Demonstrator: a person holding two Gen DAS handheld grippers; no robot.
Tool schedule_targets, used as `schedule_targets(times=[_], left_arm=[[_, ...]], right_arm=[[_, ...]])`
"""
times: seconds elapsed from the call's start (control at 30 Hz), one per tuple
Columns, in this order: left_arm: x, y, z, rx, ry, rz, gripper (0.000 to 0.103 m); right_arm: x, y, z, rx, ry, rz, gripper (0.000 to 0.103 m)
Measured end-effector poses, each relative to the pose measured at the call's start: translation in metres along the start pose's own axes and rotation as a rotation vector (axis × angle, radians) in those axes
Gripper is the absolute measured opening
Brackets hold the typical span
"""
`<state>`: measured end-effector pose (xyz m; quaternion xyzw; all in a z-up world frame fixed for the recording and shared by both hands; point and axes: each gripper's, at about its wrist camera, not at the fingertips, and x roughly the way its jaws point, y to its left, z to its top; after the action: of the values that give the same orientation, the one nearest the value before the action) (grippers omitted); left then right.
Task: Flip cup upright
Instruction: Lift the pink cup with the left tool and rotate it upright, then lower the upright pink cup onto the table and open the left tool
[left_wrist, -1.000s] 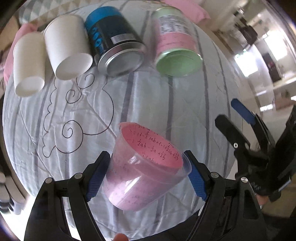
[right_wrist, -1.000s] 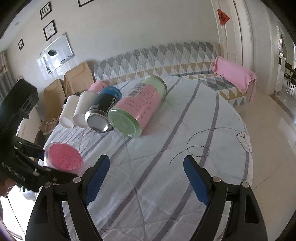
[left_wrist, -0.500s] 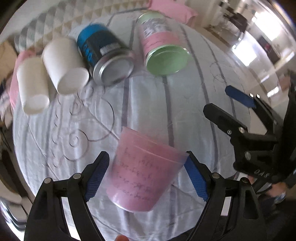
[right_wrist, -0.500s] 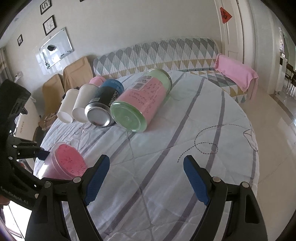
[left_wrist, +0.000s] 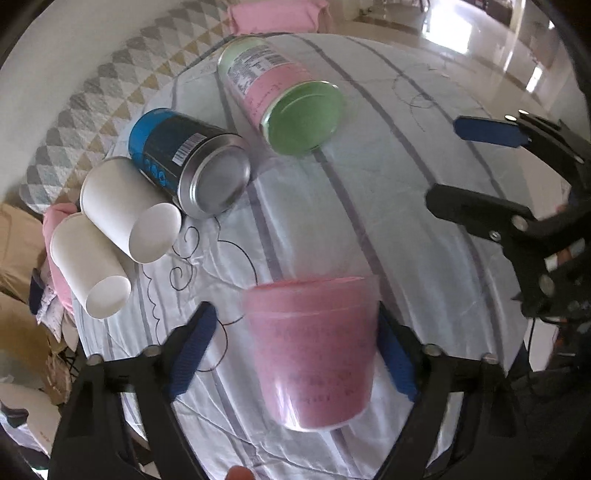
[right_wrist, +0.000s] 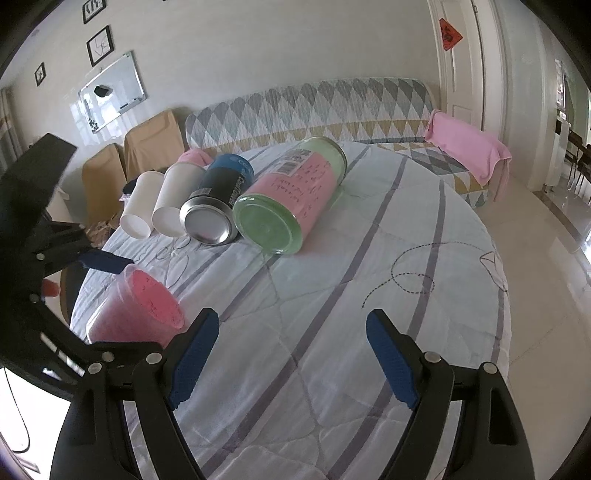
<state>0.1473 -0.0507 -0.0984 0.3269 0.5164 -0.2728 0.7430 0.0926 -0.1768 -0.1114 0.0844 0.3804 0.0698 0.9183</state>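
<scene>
A clear plastic cup with a pink paper lining (left_wrist: 314, 347) lies tilted on its side on the round table, its mouth pointing away from my left wrist camera. It also shows in the right wrist view (right_wrist: 138, 312). My left gripper (left_wrist: 295, 354) is open around it: the right finger touches its side and the left finger stands clear of it. My right gripper (right_wrist: 291, 360) is open and empty, hovering over the table to the right of the cup; it also shows in the left wrist view (left_wrist: 476, 166).
Further back on the striped tablecloth (left_wrist: 369, 206) lie two white paper cups (left_wrist: 122, 218), a blue can (left_wrist: 192, 162) and a green-lidded jar with a pink label (left_wrist: 284, 99), all on their sides. A sofa (right_wrist: 314, 107) stands behind the table.
My left gripper has opened wider; its left finger has come off the pink cup. The cup has tipped from mouth toward the camera to mouth pointing away. The right gripper stays open.
</scene>
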Motion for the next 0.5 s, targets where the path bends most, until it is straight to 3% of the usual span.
schedule_targets(times=[0.03,0.27,0.5], left_arm=[[0.002,0.001,0.002,-0.014,0.009,-0.007,0.069],[-0.003,0.008,-0.008,-0.092,-0.025,-0.007,0.069],[-0.017,0.022,-0.022,-0.231,-0.105,-0.027,0.069]], right_arm=[[-0.001,0.000,0.000,0.001,0.000,-0.002,0.083],[0.001,0.000,0.000,-0.003,0.005,-0.004,0.083],[0.003,0.005,0.001,-0.018,0.004,0.012,0.083]])
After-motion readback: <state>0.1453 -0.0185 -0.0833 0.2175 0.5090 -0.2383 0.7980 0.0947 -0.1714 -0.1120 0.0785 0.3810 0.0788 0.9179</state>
